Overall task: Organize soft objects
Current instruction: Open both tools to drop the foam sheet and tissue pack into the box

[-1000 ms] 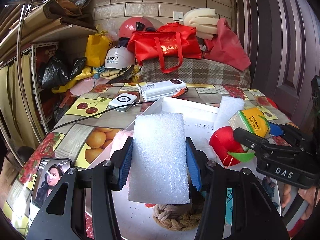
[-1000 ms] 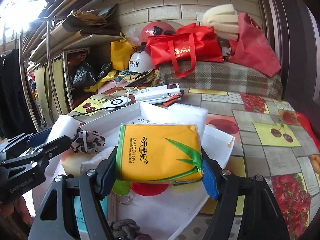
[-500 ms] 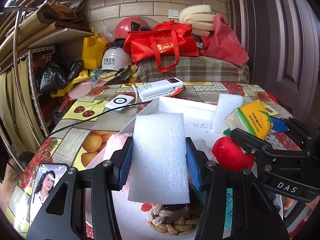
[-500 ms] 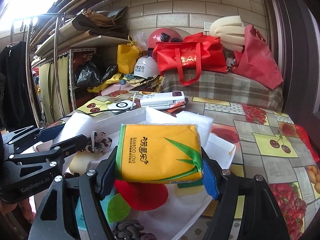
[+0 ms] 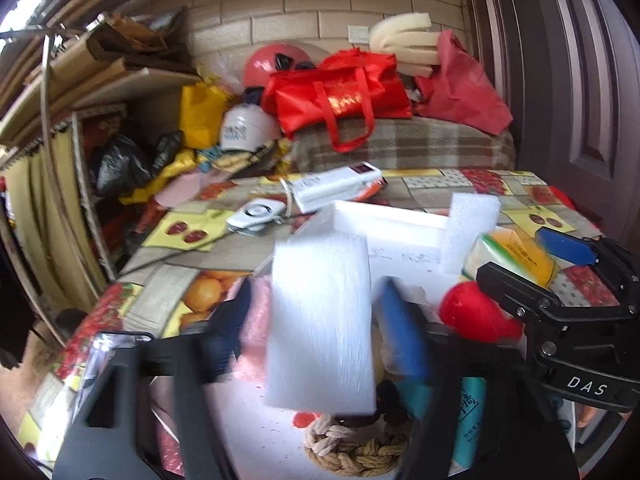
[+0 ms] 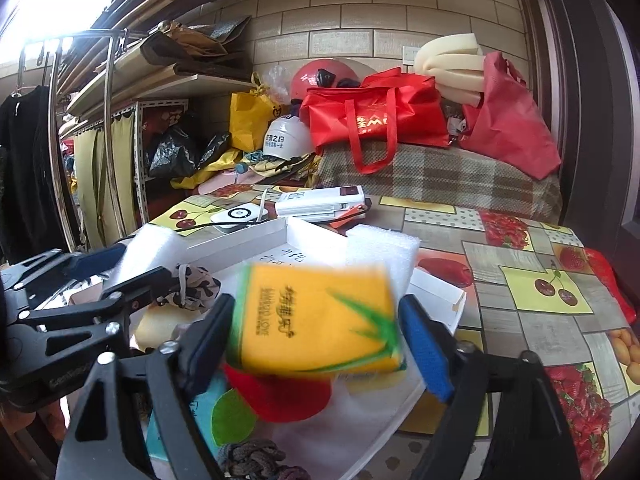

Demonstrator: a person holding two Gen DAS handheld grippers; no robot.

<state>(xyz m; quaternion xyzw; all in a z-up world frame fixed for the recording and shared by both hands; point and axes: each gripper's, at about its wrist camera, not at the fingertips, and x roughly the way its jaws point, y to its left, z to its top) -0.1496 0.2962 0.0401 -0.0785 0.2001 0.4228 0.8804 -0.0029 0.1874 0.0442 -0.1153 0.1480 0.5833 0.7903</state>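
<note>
Tan brick wall (image 6: 360,20) at back, dark door (image 5: 560,80) on right, cluttered shelves (image 6: 132,80) w/ curtain on left, fruit-print tablecloth (image 6: 540,280), bright light top left.

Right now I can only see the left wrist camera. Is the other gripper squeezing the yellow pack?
Observer: No. In the right wrist view the right gripper has its jaws opening, and the yellow tissue pack is between them, with a gap showing at the left pad.
Operator: What's on the front of the pack?
Observer: Green bamboo leaves and dark writing.
Operator: Is anything in the box that I can't see?
Observer: Yes, a spotted scrunchie lies on the left side of the white box.
Operator: Anything else?
Observer: A dark grey rope knot sits at the near edge.
</note>
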